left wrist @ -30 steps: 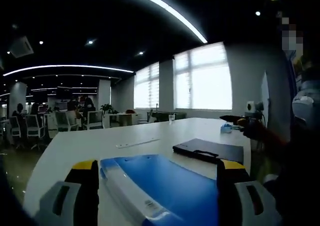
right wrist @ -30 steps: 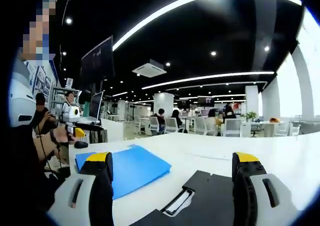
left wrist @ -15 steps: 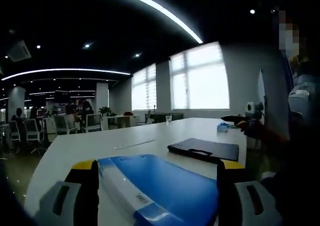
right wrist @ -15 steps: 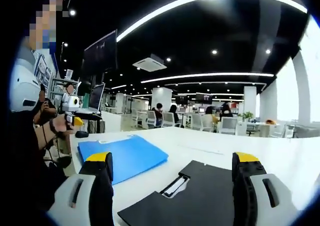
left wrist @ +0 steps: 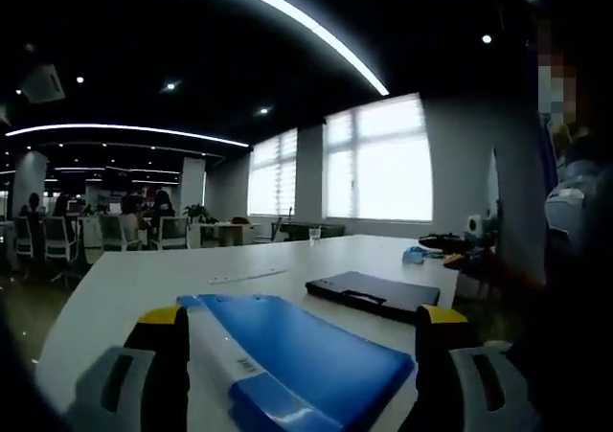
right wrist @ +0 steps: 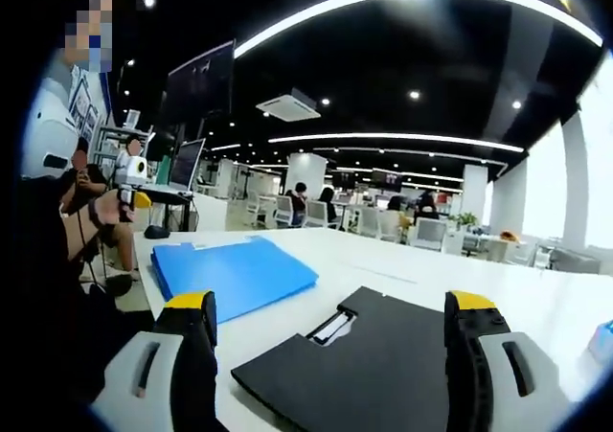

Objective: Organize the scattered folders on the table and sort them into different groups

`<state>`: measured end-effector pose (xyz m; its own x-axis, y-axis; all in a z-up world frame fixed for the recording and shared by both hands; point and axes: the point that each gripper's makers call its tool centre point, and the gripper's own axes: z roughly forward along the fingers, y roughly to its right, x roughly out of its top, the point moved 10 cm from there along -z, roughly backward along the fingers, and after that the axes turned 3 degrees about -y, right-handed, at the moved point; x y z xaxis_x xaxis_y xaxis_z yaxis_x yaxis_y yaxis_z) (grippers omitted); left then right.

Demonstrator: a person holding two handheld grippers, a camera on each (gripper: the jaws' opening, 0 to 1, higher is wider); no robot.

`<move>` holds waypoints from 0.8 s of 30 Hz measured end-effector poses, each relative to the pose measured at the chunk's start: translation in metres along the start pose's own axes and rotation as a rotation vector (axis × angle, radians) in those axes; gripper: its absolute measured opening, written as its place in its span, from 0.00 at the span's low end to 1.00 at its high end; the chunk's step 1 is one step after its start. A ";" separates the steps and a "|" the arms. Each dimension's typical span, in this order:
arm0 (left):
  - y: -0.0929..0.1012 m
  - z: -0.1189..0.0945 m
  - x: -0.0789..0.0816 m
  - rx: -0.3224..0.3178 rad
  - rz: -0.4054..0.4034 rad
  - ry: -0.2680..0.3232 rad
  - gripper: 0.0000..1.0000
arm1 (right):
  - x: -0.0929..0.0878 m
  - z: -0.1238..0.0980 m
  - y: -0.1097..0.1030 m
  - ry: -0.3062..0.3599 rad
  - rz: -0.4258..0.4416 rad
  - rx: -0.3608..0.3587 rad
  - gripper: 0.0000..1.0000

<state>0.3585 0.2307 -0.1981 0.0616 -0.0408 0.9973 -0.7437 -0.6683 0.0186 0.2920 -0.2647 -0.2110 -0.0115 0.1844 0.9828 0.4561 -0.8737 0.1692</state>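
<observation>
A blue folder [left wrist: 297,355] lies flat on the white table [left wrist: 144,279], just ahead of my open left gripper [left wrist: 299,355], whose jaws stand wide apart with nothing held. Beyond it on the right rests a black folder [left wrist: 374,292]. In the right gripper view that black folder [right wrist: 369,360] lies between and ahead of the wide jaws of my open right gripper [right wrist: 328,351], which holds nothing. The blue folder [right wrist: 233,272] sits further left. The left gripper [right wrist: 134,198] appears at the left in a person's hand.
A thin white strip [left wrist: 247,277] lies on the table past the blue folder. A small light-blue object [left wrist: 413,255] sits near the far right edge. Office chairs and desks [right wrist: 383,231] with people stand behind. A person [right wrist: 57,260] is close on the left.
Both cameras rose and tilted a little, so the folders now sit lower and fuller in view. The folders themselves have not moved, and both grippers stay open.
</observation>
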 end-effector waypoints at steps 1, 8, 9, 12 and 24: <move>0.001 -0.002 -0.001 0.001 0.000 0.001 0.99 | -0.001 -0.002 0.000 -0.001 0.000 -0.003 0.98; 0.000 -0.008 -0.005 0.029 0.003 0.004 0.99 | -0.009 -0.010 0.004 -0.024 -0.010 -0.034 0.98; 0.000 -0.008 -0.006 0.030 0.000 0.007 0.99 | -0.011 -0.011 0.005 -0.024 -0.010 -0.037 0.97; 0.001 -0.007 -0.011 0.024 -0.010 0.011 0.99 | -0.016 -0.012 0.007 -0.001 0.001 -0.039 0.97; 0.003 0.000 -0.036 0.026 -0.012 -0.023 0.99 | -0.042 -0.022 0.018 0.000 0.046 -0.075 0.96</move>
<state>0.3541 0.2299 -0.2344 0.0861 -0.0497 0.9950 -0.7254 -0.6878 0.0284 0.2811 -0.2980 -0.2475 0.0082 0.1430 0.9897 0.3885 -0.9124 0.1286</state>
